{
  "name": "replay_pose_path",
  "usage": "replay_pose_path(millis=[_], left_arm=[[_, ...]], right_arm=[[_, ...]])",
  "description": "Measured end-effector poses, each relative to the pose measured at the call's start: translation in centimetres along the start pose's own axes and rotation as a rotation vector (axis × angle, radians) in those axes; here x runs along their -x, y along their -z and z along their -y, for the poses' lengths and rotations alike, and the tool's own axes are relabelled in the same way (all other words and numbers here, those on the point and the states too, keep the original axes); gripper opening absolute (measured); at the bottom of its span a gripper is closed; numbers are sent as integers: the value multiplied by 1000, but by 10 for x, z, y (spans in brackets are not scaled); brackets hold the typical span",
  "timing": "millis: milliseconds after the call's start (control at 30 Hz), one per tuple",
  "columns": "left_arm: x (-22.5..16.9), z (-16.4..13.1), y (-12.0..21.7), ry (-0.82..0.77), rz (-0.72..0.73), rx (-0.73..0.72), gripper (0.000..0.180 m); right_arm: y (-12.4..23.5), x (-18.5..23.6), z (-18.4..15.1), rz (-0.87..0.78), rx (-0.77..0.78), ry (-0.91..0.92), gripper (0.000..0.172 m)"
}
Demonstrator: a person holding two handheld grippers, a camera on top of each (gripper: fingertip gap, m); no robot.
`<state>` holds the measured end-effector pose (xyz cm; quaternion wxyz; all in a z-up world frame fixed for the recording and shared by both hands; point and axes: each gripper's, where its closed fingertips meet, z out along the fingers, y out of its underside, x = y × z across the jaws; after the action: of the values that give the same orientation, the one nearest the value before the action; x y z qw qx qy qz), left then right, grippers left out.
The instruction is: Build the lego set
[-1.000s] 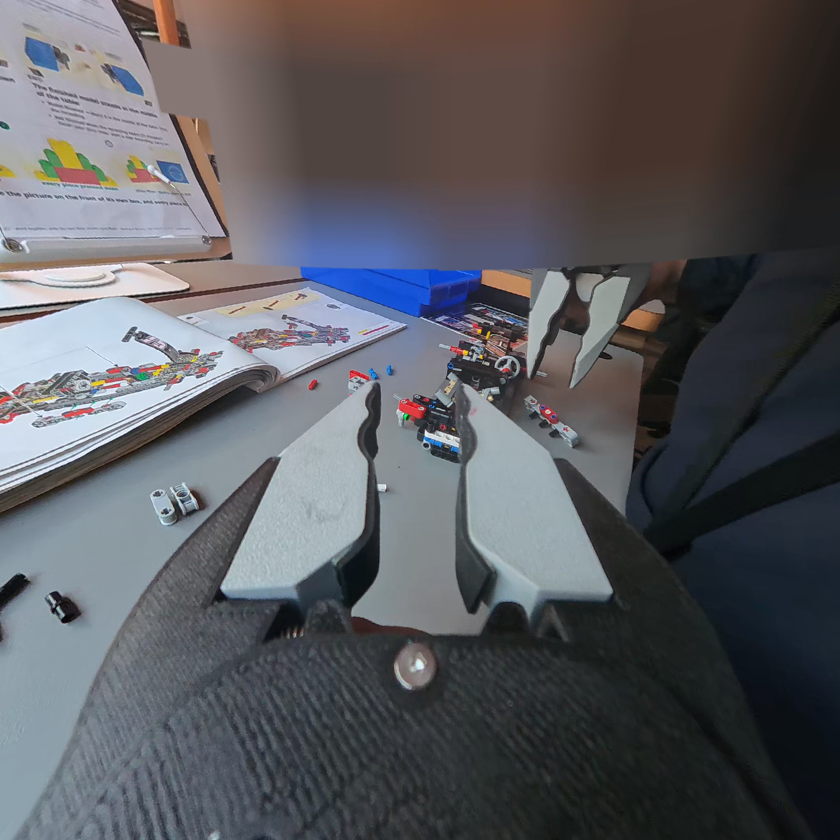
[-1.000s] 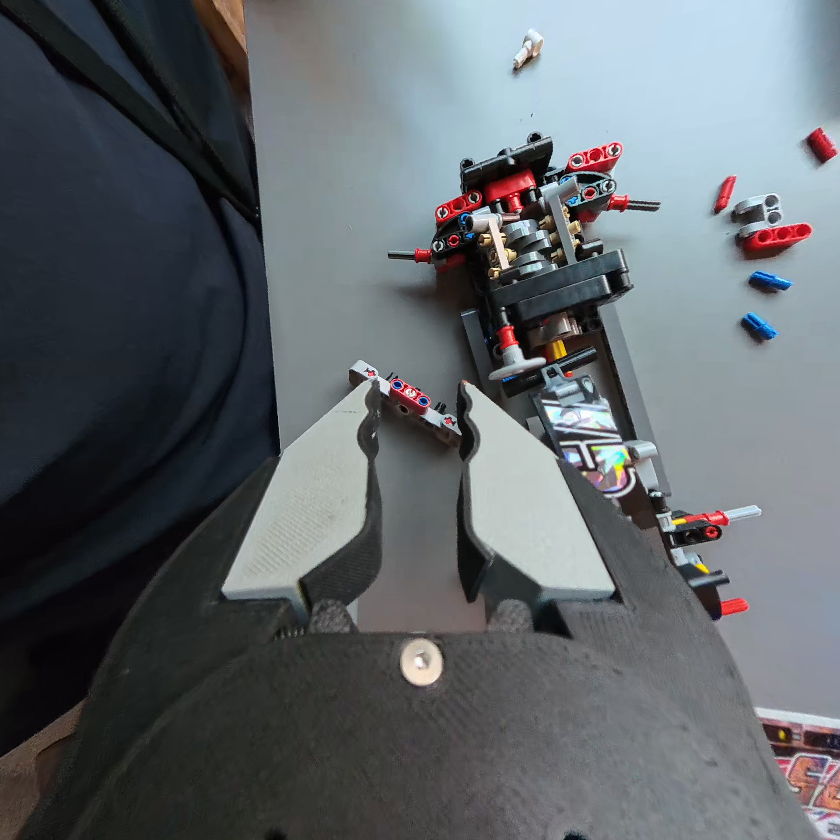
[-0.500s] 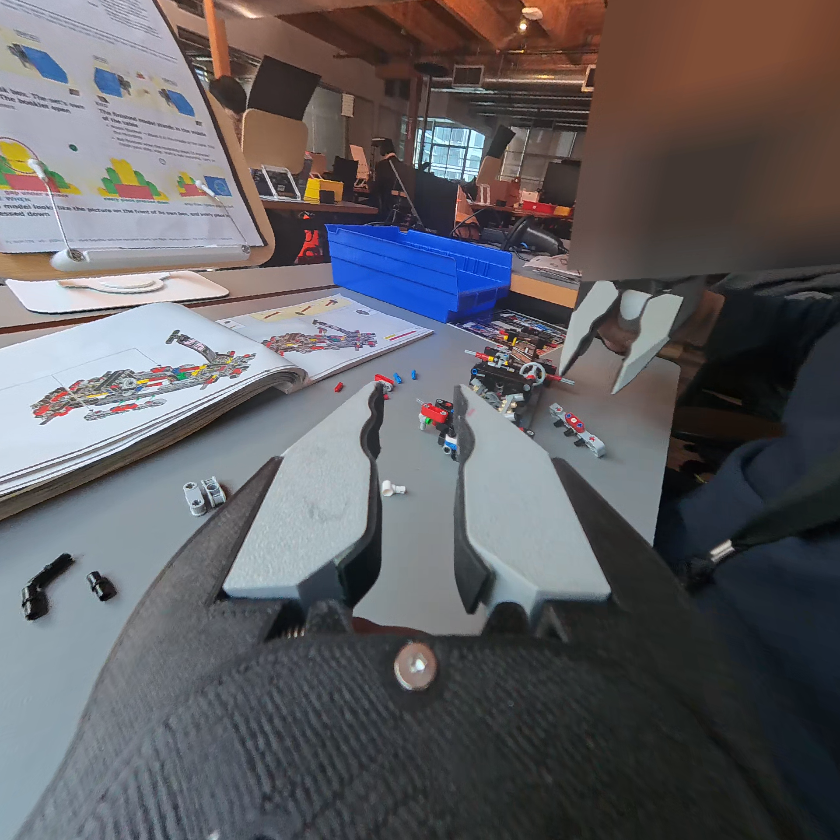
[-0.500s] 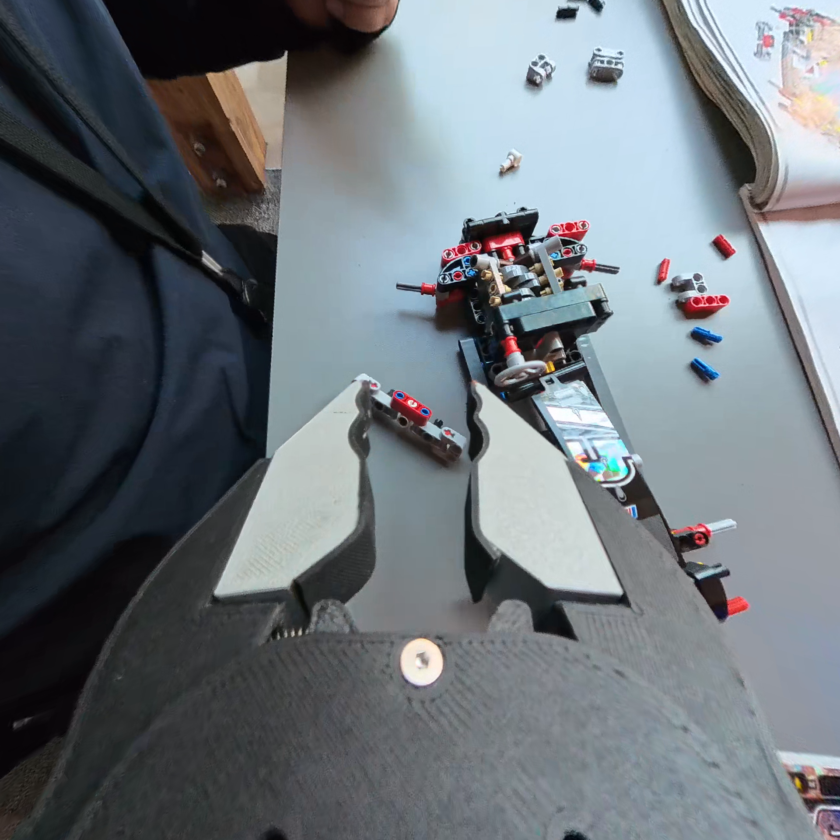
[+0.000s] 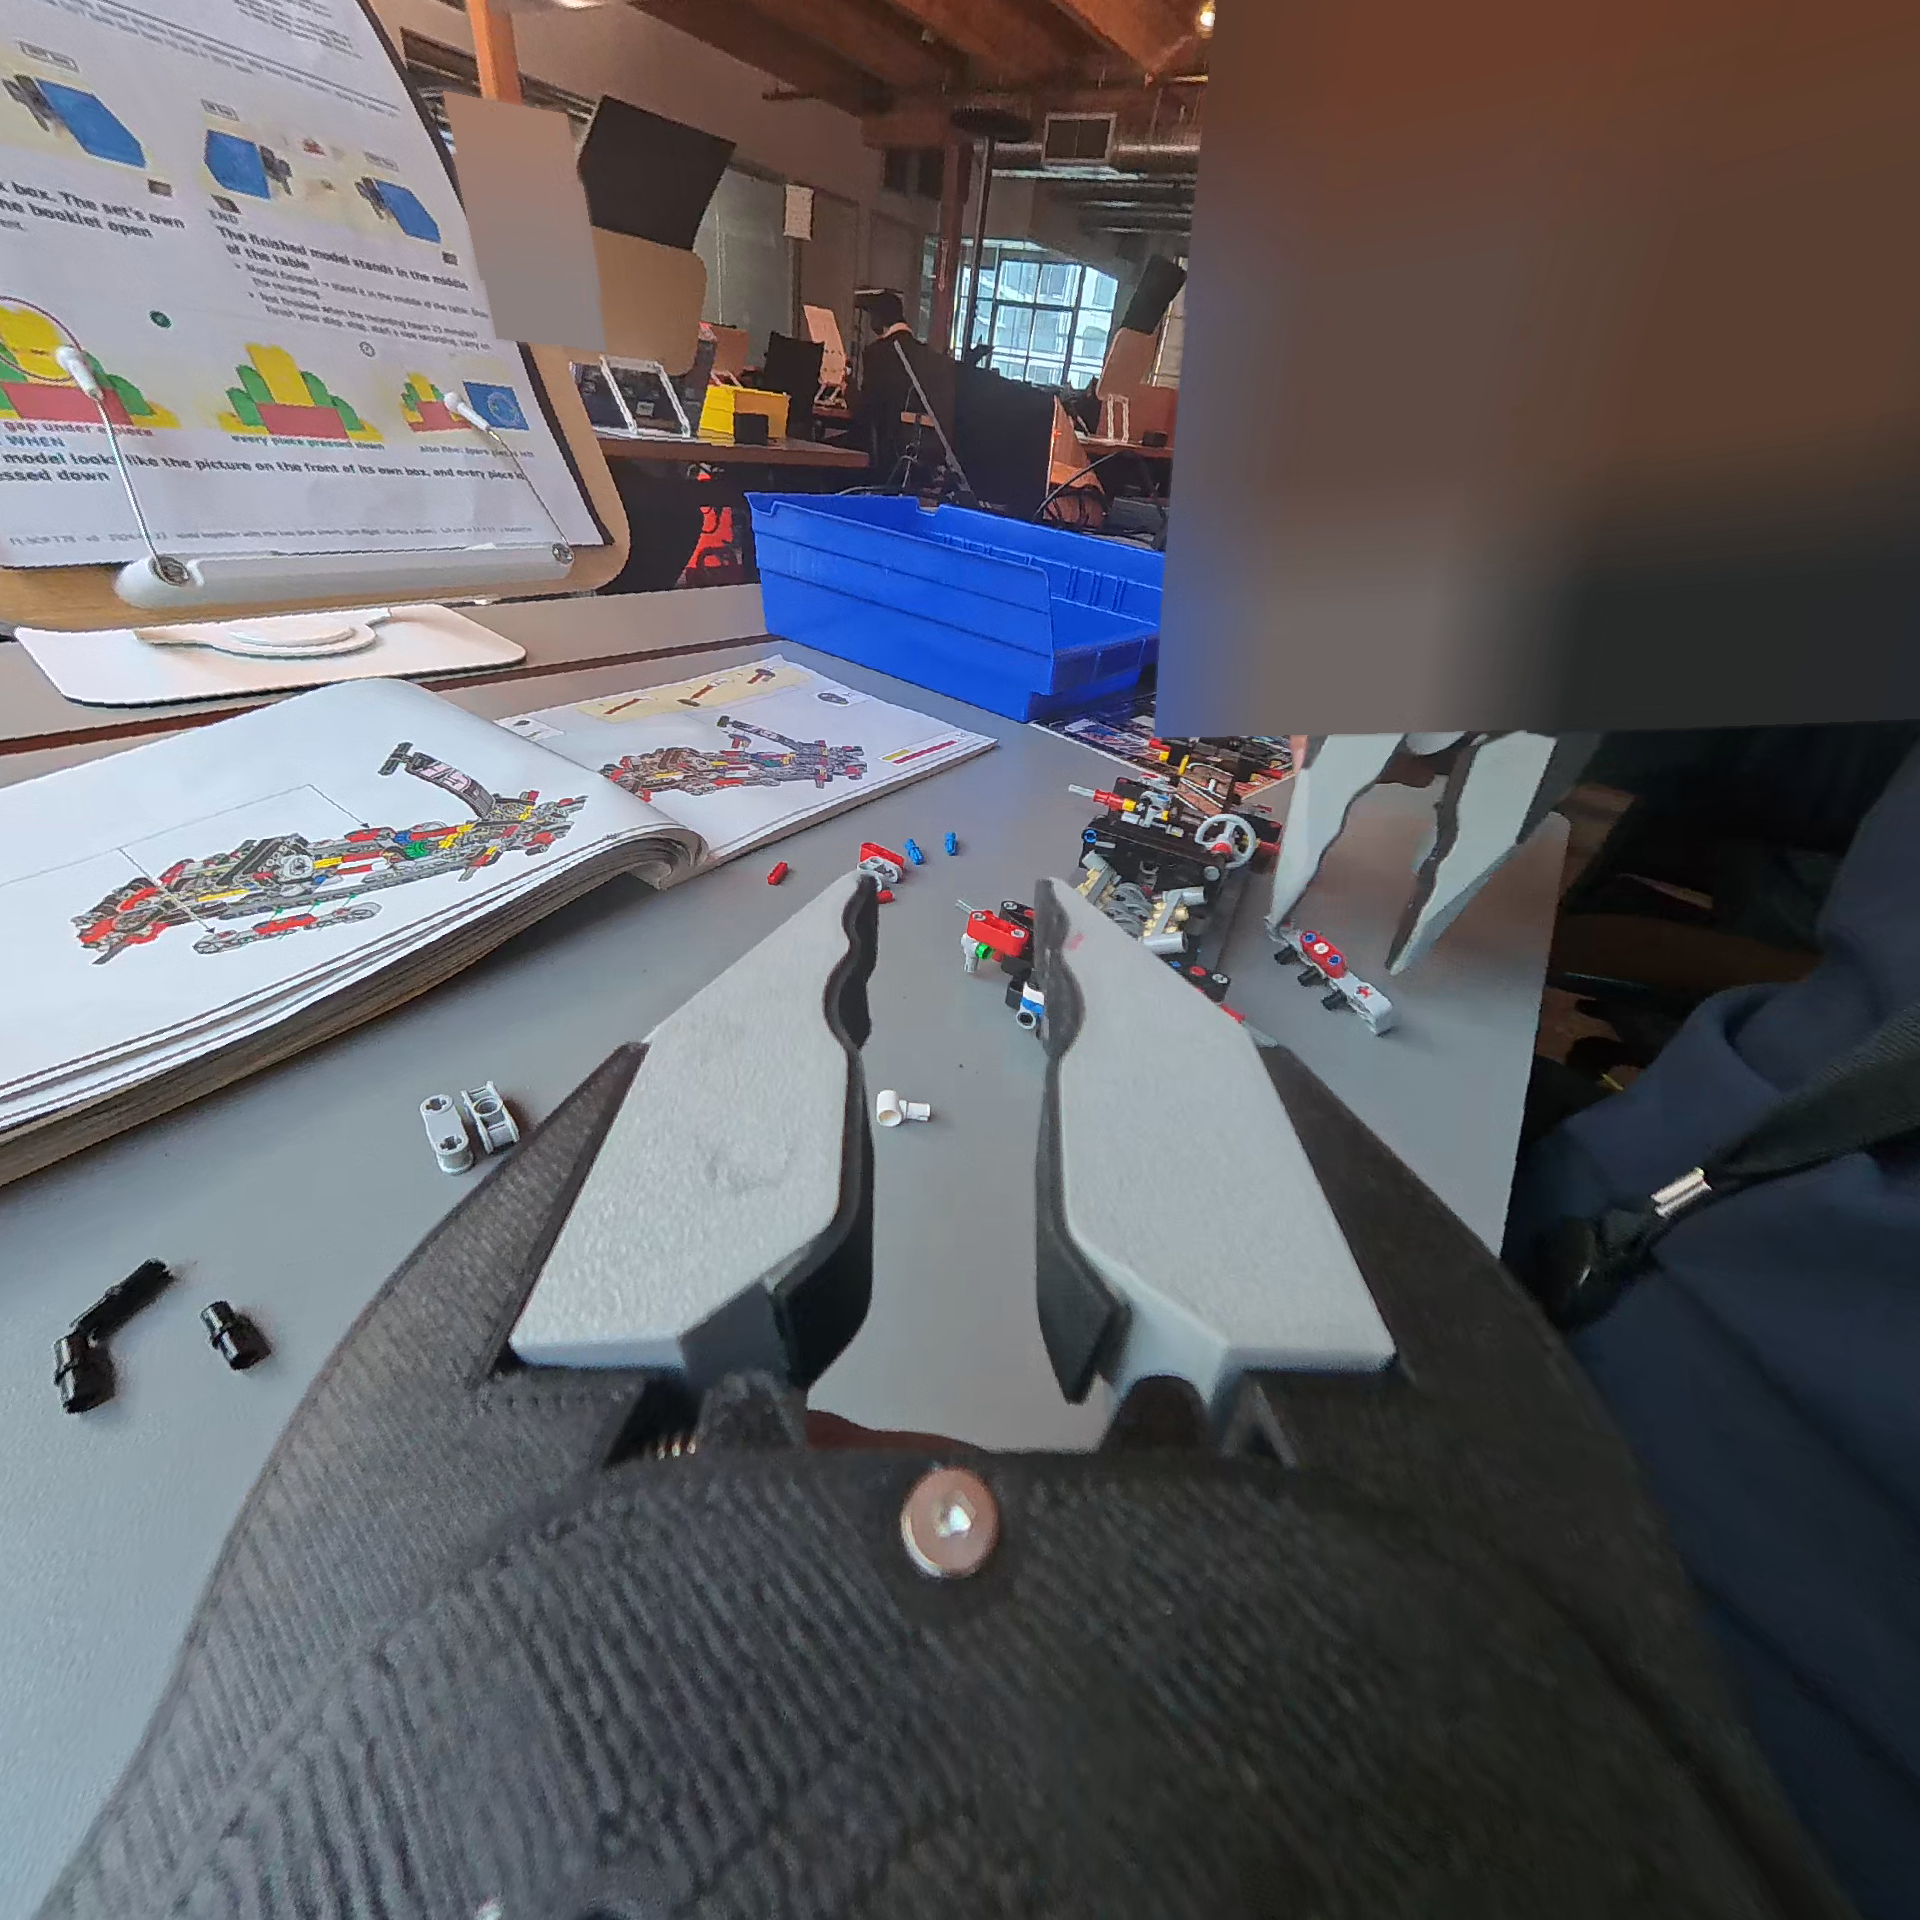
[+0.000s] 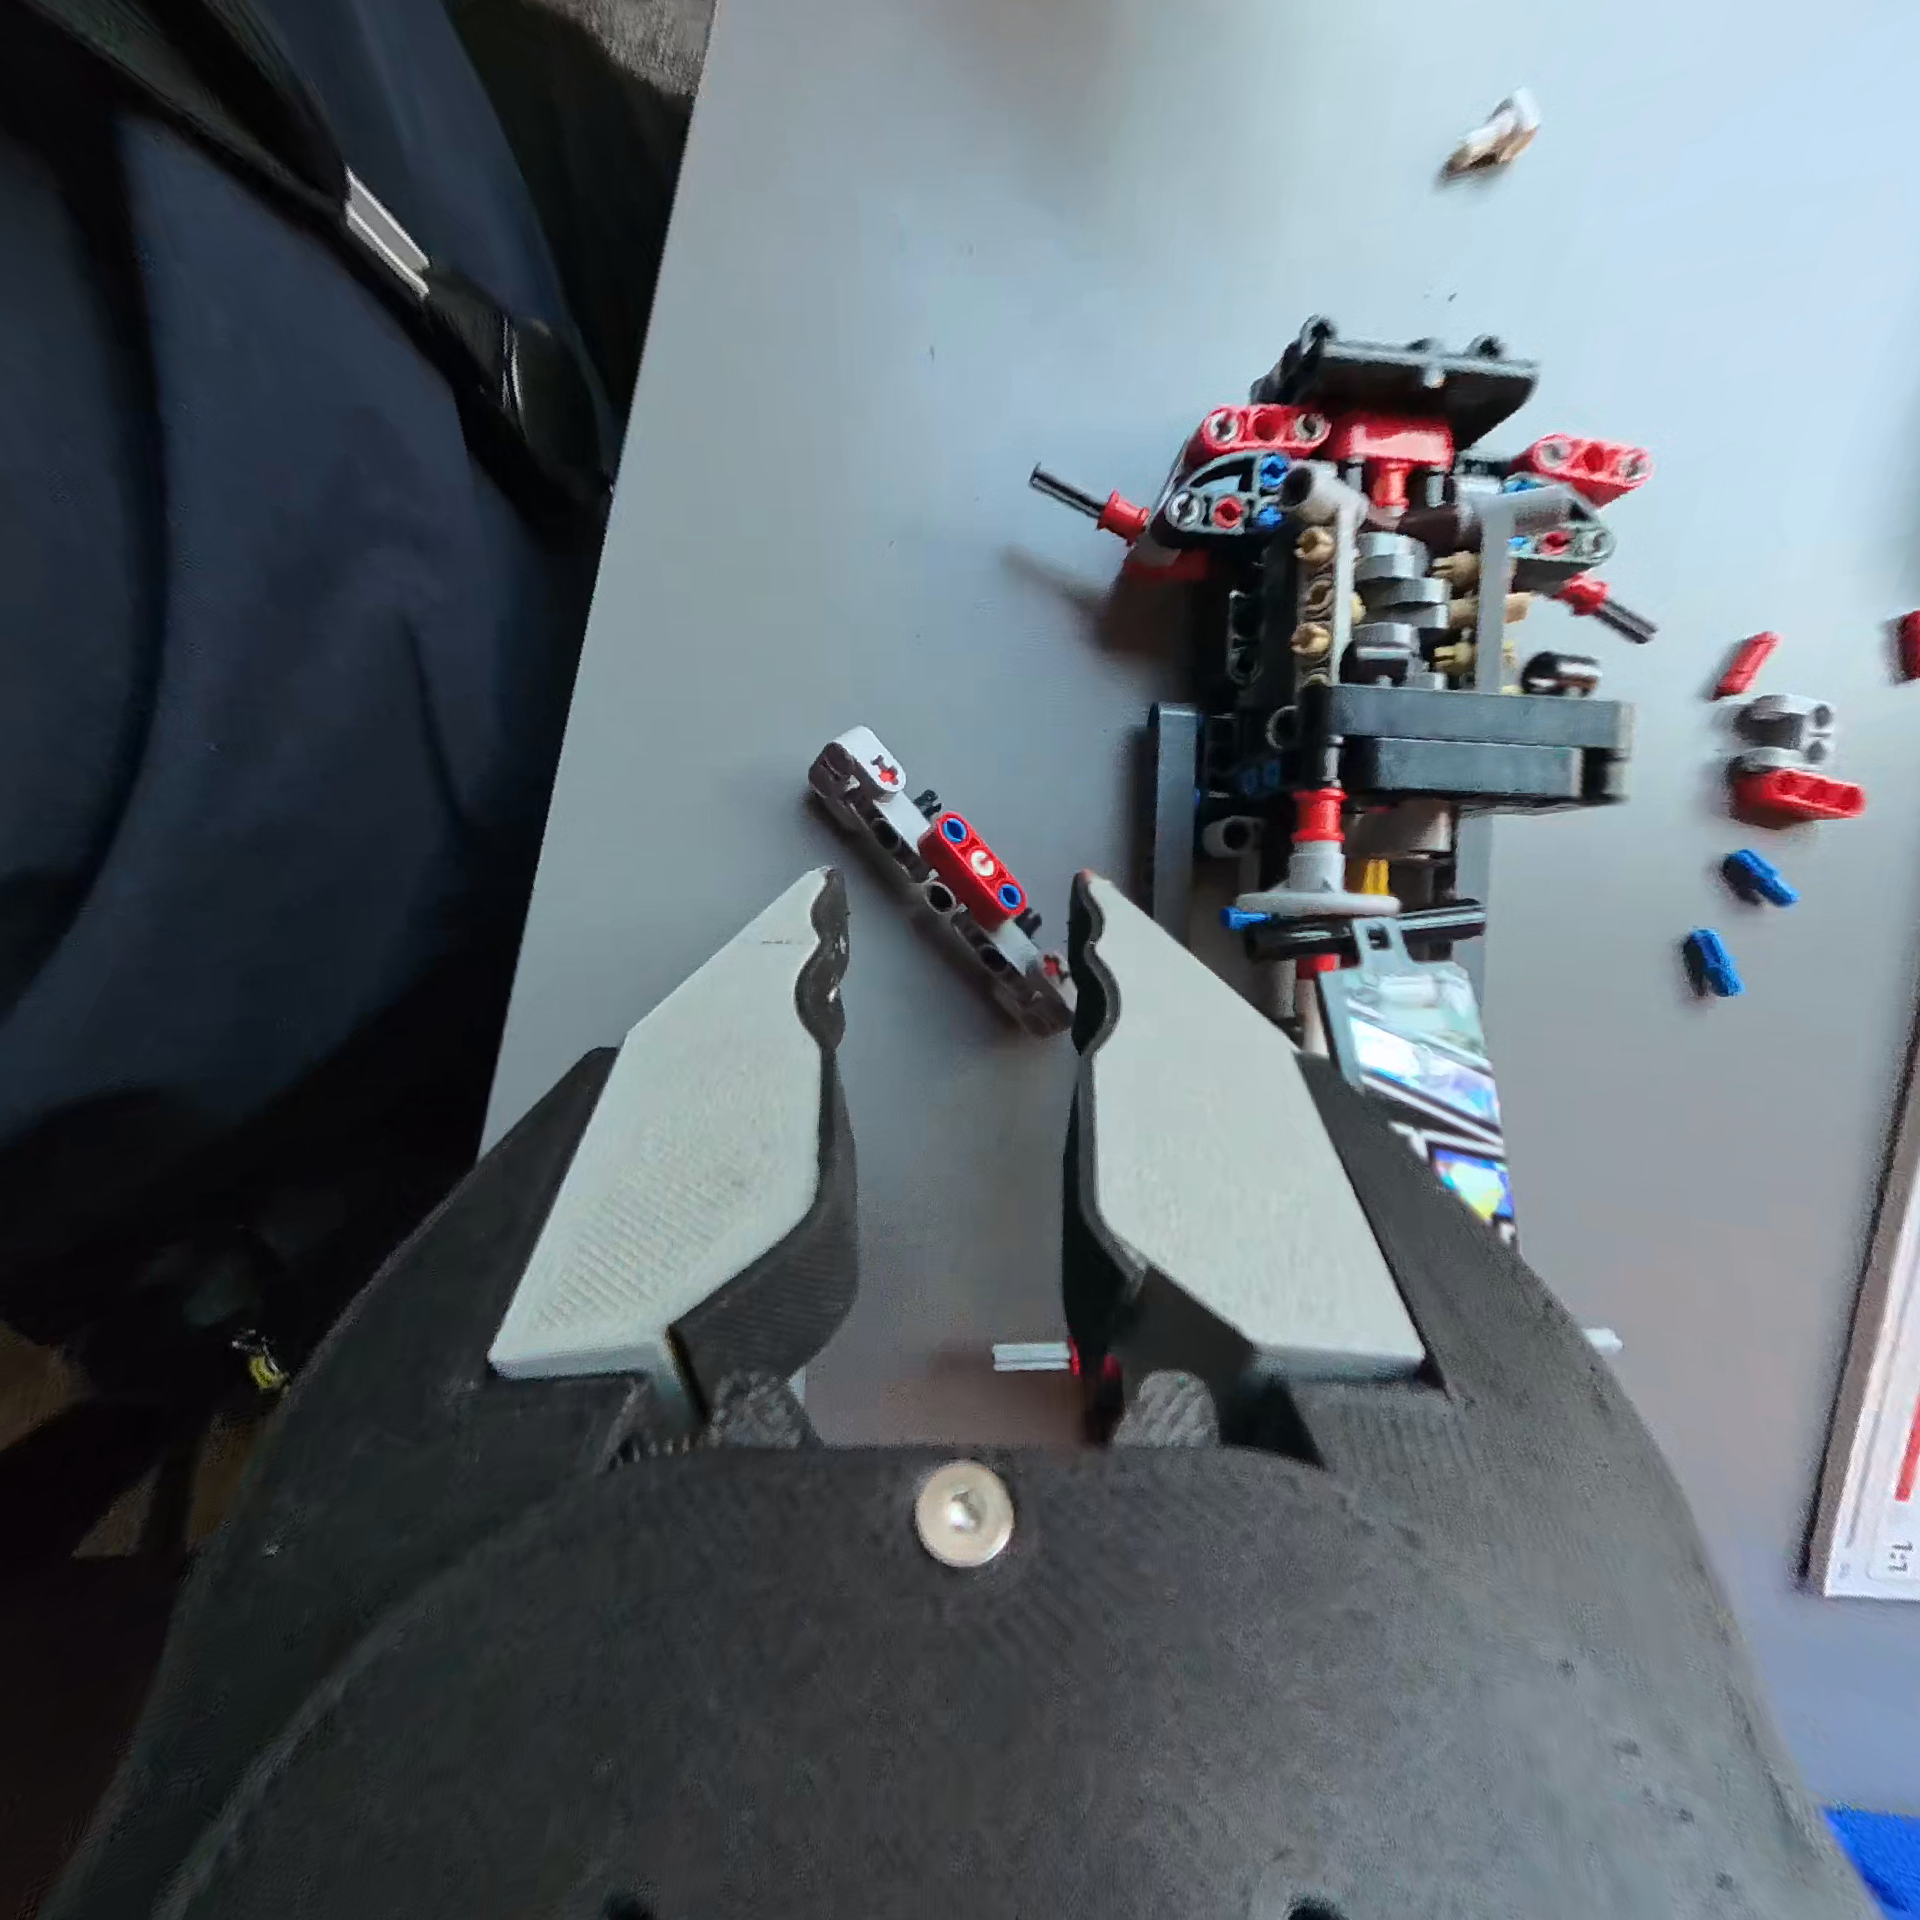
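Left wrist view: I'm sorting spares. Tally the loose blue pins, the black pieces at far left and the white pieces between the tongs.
Blue pins: 2
Black pieces: 2
White pieces: 1
Total: 5

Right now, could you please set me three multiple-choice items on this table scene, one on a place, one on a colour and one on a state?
1. Where does the small grey beam with the red piece lie?
A. inside the blue bin
B. on the grey table, just ahead of the right gripper
C. on the open booklet

2. What colour are the two loose pins beside the part-built model?
A. blue
B. yellow
C. green

3. How does the left gripper stand?
A. shut on a red pin
B. shut on the booklet
C. open, holding nothing

Answers: 1 B, the beam rests on the table by the fingertips; 2 A, both pins show blue; 3 C, bare table shows between its fingers.
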<state>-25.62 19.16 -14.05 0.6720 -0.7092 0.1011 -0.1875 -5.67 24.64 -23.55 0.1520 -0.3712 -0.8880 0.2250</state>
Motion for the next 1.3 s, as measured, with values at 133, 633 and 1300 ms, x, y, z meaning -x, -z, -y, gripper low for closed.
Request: replay_pose_path(millis=[133, 633, 1300], left_arm=[[1, 1, 1, 12, 2, -7, 27], [7, -17, -14, -8, 58, 136, 30], [-91, -71, -132, -226, -23, 627, 79]], right_arm=[[-10, -6, -13, -32, 78, 5, 16], [0, -29, -24, -379, 39, -168, 13], [-2, -36, -18, -551, -53, -159, 13]])
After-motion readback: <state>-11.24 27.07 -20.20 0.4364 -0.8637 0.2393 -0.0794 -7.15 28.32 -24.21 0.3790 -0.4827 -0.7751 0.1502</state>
